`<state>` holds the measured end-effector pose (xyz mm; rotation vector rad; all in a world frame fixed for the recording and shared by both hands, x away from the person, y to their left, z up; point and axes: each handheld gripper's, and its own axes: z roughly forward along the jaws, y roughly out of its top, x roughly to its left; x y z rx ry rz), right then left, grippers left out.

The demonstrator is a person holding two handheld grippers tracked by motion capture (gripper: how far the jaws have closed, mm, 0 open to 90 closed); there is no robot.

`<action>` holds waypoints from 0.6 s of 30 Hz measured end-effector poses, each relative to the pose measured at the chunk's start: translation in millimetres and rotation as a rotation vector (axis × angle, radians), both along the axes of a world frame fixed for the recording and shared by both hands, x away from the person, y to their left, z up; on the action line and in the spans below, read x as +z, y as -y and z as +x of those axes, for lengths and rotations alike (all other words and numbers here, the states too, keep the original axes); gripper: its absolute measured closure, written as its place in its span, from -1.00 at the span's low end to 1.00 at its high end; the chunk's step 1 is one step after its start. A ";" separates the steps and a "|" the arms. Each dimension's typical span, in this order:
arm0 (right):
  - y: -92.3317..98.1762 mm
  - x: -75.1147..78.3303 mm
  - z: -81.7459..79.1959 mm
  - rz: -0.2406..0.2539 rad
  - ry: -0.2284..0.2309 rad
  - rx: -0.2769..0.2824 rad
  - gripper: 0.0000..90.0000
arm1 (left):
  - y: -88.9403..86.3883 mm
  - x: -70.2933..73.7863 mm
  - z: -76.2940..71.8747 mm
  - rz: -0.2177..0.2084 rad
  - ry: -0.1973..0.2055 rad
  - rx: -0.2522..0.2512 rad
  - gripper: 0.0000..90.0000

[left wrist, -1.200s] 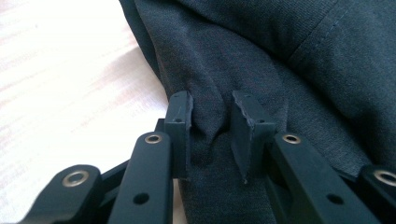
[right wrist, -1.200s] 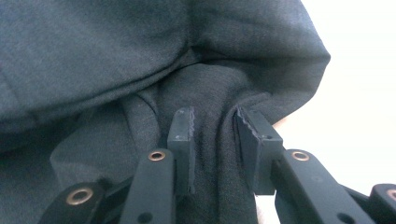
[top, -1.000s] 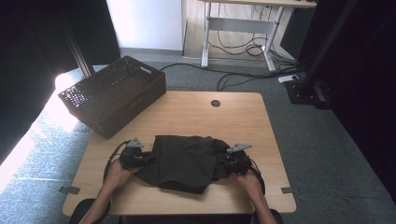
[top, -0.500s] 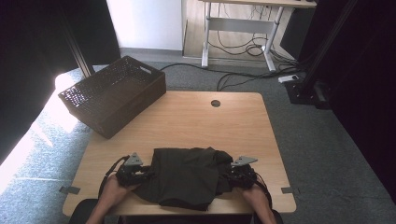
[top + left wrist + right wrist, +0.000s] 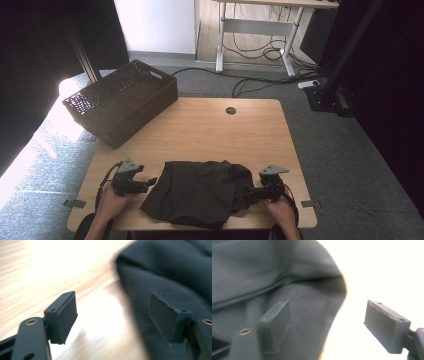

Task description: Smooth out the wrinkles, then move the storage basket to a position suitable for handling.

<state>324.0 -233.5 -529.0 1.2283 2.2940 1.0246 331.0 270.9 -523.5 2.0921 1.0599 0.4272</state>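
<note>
Nearest the table's front edge: dark, crumpled cloth garment (image 5: 200,192), lying in a loose heap between the two hands, its lower hem at the edge of the light wooden table (image 5: 210,130). Probably set down there so both sides stay within easy reach.

At its left side, left gripper (image 5: 150,181), jaws released and just been opening, nothing between the pads; seen in the left gripper view (image 5: 112,312) with bare wood in the gap and the cloth (image 5: 175,277) lying behind one pad. At its right side, right gripper (image 5: 248,194), likewise let go, jaws just been opening; in the right gripper view (image 5: 325,322) the fabric edge (image 5: 287,277) behind one pad, bright tabletop behind the other, no cloth pinched. Spread jaws on both flanks suggest a fold or pull just finished and a fresh hold to be chosen.

Farther back, at the left rear corner: dark woven rectangular basket (image 5: 122,102), overhanging the tabletop, likely the garment's destination. Beyond, a round cable hole (image 5: 230,110) near the far edge.
</note>
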 end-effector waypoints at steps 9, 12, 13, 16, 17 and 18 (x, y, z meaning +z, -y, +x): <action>39.4 -20.3 15.6 -0.039 -0.005 -0.149 -0.80 | -16.0 -19.7 13.8 0.093 -0.082 0.101 -0.70; 44.8 -26.9 17.2 -0.029 -0.013 -0.161 -0.99 | -16.0 -19.8 14.0 0.092 -0.081 0.098 -0.71; 44.9 -27.6 17.3 -0.034 -0.011 -0.166 -1.00 | -16.1 -19.9 14.1 0.090 -0.081 0.100 -0.72; 44.7 -28.3 17.3 -0.033 -0.007 -0.172 -1.00 | -15.8 -18.7 15.2 0.089 -0.085 0.112 -0.70; 44.6 -28.3 17.3 -0.033 -0.007 -0.173 -1.00 | -15.9 -17.9 16.3 0.087 -0.086 0.110 -0.69; 44.5 -28.3 17.3 -0.033 -0.007 -0.174 -1.00 | -16.5 -16.4 18.4 0.082 -0.089 0.111 -0.69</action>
